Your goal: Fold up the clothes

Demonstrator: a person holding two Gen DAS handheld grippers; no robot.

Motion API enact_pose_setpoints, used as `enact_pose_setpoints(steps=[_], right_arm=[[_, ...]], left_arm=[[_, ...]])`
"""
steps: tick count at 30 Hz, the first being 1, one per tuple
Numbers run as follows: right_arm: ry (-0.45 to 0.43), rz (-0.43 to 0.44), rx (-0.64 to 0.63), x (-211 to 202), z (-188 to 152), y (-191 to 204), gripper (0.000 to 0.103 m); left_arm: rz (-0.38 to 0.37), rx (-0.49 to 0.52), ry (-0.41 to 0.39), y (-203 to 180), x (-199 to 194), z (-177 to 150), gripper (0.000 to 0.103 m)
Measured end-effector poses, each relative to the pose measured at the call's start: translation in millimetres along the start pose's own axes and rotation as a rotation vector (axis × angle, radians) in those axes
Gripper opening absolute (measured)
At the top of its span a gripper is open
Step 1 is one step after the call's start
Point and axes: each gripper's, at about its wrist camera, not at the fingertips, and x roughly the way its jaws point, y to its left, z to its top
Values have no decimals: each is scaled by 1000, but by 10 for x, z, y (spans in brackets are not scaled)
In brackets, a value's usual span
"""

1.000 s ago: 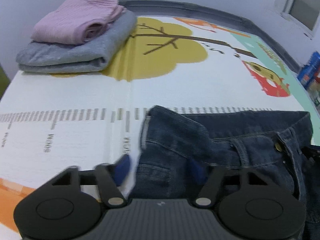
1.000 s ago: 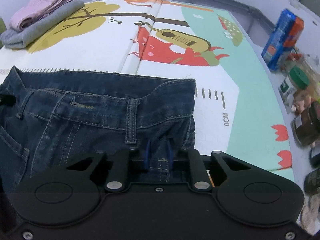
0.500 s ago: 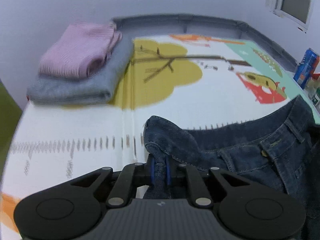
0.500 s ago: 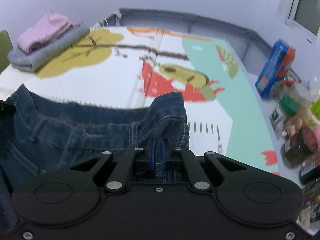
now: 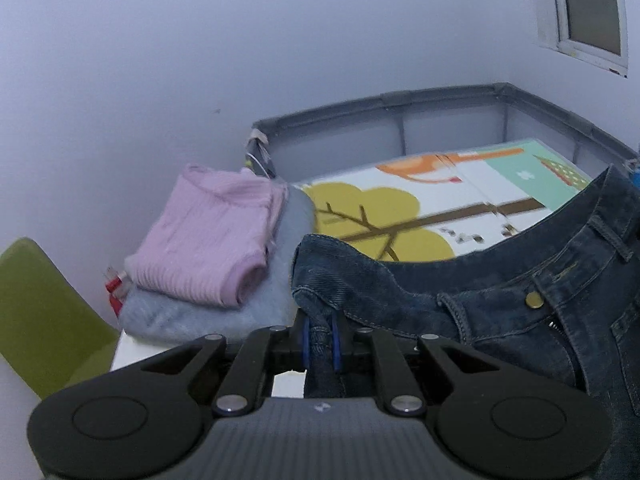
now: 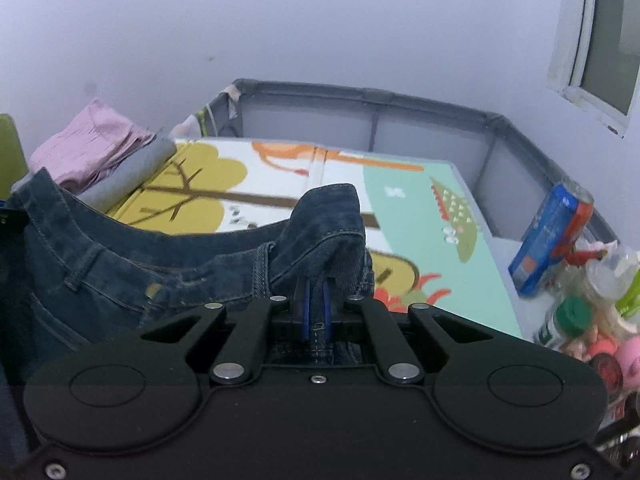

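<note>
Both grippers are clamped on the jeans (image 5: 500, 304) at the waistband, one at each end. Left gripper (image 5: 320, 338): blue pads nearly together with a fold of denim pinched between them, at the left corner of the waist. Right gripper (image 6: 315, 312): same state, pads squeezed on the right corner, denim bunched up and draped over the tips.

Why the two-corner hold: judging by the task, gripping both waist ends lets the garment hang or spread flat and square before folding. One-point pickup would leave it twisted.

Jeans location: waistband stretched between the two grippers and raised off the play mat (image 6: 420, 200), sagging in the middle. Button (image 5: 534, 300) and zipper face the left camera, so the front is toward the person. Legs drop out of view below; can't tell if they're clear of the mat.

Pose: both grippers angled down and forward, toward the far wall, roughly level with each other. The left one sits at the left edge of the mat, the right one toward the right side near the clutter of bottles (image 6: 572, 316) and the blue box (image 6: 552, 236).

Finished stack sits far left: pink sweater (image 5: 208, 236) on top of grey sweater (image 5: 192, 312), both folded, next to the green chair (image 5: 44, 312). That's likely where the jeans end up, so there's room on the mat centre for the fold itself.

Risk: thick denim in a shallow pinch could slip if swung hard.
</note>
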Motion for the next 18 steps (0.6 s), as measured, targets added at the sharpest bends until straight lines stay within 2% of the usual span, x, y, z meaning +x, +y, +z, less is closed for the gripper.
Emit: enact_pose_setpoints(steps=[13, 18], right_arm=[[-18, -70, 75, 502, 281, -206, 3], [30, -70, 93, 774, 198, -306, 3]], left_arm=[[51, 70, -30, -193, 413, 328, 12], [64, 110, 19, -406, 698, 260, 12]])
